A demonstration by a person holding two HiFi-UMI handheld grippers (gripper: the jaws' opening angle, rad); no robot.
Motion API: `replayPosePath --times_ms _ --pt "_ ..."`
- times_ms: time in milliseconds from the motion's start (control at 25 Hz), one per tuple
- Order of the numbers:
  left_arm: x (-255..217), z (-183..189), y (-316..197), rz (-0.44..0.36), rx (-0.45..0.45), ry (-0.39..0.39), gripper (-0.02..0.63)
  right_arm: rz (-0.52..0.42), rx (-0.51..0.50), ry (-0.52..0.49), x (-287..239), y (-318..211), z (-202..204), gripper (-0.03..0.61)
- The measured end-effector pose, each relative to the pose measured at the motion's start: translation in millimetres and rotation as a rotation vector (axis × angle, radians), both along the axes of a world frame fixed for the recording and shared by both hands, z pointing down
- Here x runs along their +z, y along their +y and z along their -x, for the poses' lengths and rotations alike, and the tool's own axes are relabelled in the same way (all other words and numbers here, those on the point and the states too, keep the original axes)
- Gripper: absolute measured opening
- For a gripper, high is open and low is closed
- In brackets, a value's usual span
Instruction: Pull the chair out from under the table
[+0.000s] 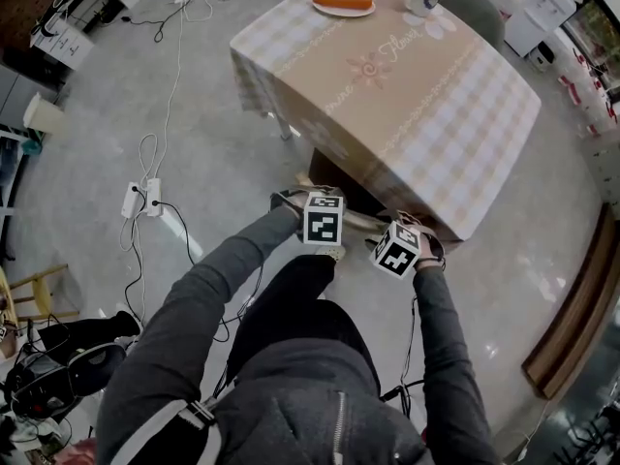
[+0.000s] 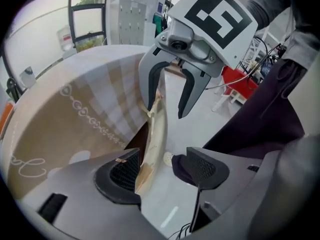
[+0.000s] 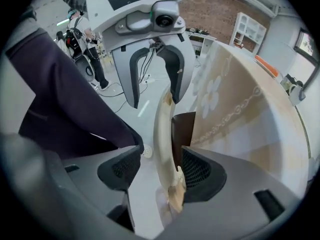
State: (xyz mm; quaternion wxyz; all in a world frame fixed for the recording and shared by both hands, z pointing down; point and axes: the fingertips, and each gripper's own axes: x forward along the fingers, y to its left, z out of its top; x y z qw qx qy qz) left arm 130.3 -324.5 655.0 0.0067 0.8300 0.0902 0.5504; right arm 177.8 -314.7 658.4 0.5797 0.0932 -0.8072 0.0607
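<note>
Left gripper (image 2: 162, 173) and right gripper (image 3: 157, 171) astride the chair (image 1: 356, 221) top rail, both released.
Jaws stand wide on each, pale rail between them, lying near one jaw, gap on the other side, no clamp. Chair is tucked under the checked-cloth table (image 1: 407, 95) — only the backrest shows at its near edge.
</note>
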Motion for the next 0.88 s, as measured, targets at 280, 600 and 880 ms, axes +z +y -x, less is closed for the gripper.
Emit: replayPosePath --times_ms 280,600,880 --pt "26 4 -2 -0.031 0.112 -0.097 0.298 0.029 -0.044 0.049 23 1 -8 0.215" --pt "51 -4 -3 -0.038 0.149 -0.135 0.298 0.039 -0.084 0.075 42 -3 -7 0.215" --pt "62 -7 -9 -0.079 0.166 -0.137 0.217 0.017 -0.097 0.088 54 -7 -14 0.215"
